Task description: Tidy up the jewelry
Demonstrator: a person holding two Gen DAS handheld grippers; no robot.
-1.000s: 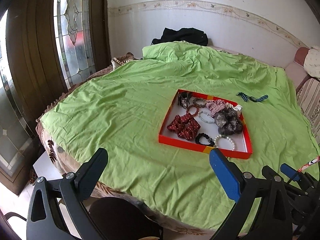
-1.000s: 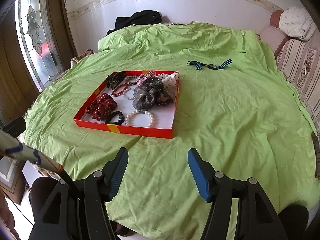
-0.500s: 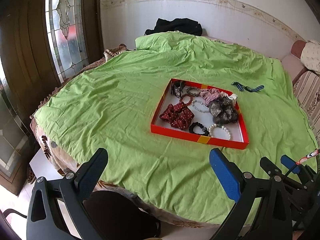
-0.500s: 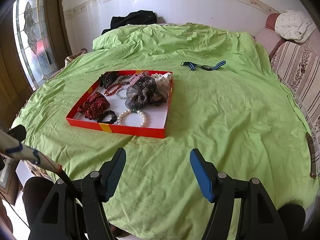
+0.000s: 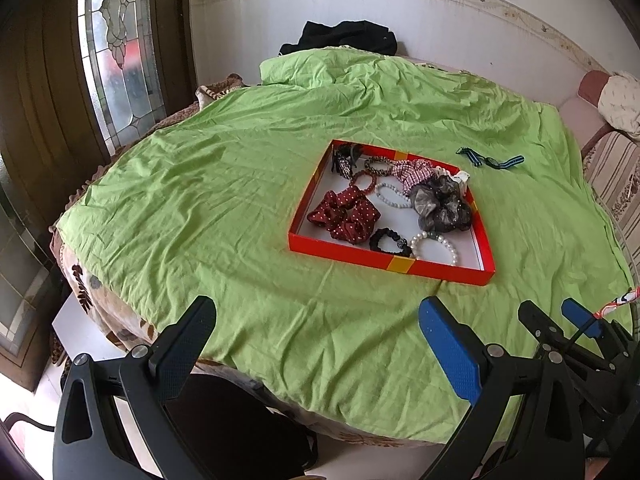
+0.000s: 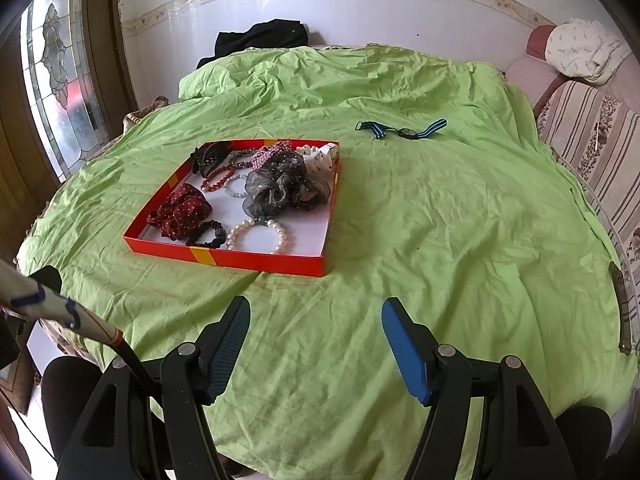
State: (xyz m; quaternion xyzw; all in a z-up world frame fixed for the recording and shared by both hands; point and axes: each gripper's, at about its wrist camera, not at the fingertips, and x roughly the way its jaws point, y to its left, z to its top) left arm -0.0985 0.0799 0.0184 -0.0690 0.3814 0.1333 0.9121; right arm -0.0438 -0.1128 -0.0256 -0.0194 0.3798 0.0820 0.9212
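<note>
A red tray [image 5: 352,254] [image 6: 256,260] lies on the green sheet. It holds a red dotted scrunchie [image 5: 344,216] [image 6: 180,212], a grey scrunchie [image 5: 440,204] [image 6: 280,188], a black hair tie [image 5: 384,240], a pearl bracelet [image 5: 436,244] [image 6: 258,236] and several bead bracelets. A blue striped strap [image 5: 490,160] [image 6: 404,130] lies outside the tray, beyond its far right corner. My left gripper [image 5: 316,312] hangs open over the near edge of the sheet, short of the tray. My right gripper [image 6: 315,308] [image 5: 549,307] is open too, its jaws still easing apart with nothing between them.
A black garment [image 5: 344,36] lies at the far end against the wall. A striped sofa [image 6: 592,132] with a white cloth [image 6: 584,52] runs along the right. A glass door [image 5: 120,52] stands on the left. A dark stool [image 5: 224,420] sits below the near edge.
The tray has slid up and left in the left wrist view as that gripper tipped down. The right gripper's jaws have spread slightly; its view barely shifted.
</note>
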